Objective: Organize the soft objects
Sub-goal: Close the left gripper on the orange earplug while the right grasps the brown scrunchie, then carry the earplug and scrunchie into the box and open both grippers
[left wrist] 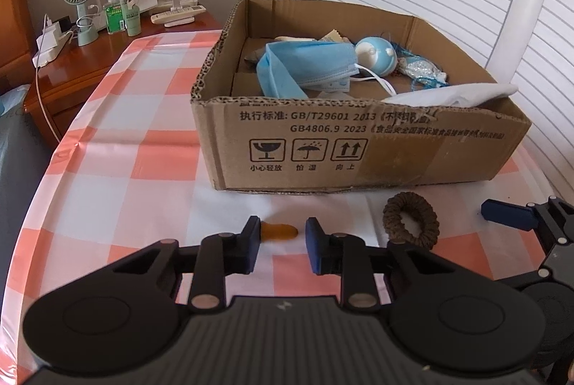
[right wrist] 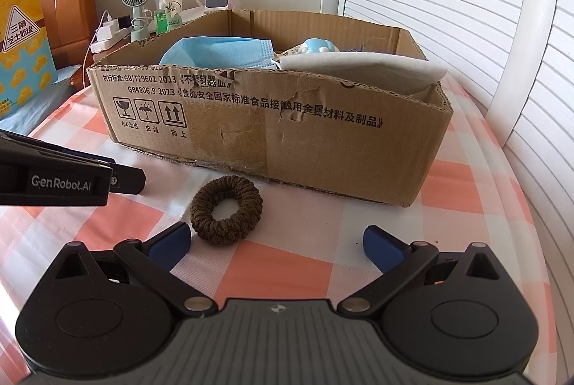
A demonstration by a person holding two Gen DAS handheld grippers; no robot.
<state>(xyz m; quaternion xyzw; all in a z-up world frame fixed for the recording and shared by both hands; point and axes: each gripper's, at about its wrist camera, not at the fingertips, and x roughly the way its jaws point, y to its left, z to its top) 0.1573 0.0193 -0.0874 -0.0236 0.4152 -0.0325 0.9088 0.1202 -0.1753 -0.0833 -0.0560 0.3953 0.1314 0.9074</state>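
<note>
Pink-and-white checked cloth covers the desk, where an open cardboard box sits toward the far side, holding a blue face mask, a pale blue round toy and a white cloth draped over its near right rim. On the cloth just near the box lies a brown hair scrunchie, with a small orange piece to its left. Left gripper hovers with jaws apart, the orange piece between them. Right gripper is spread wide, the scrunchie beside its left finger, nothing held.
</note>
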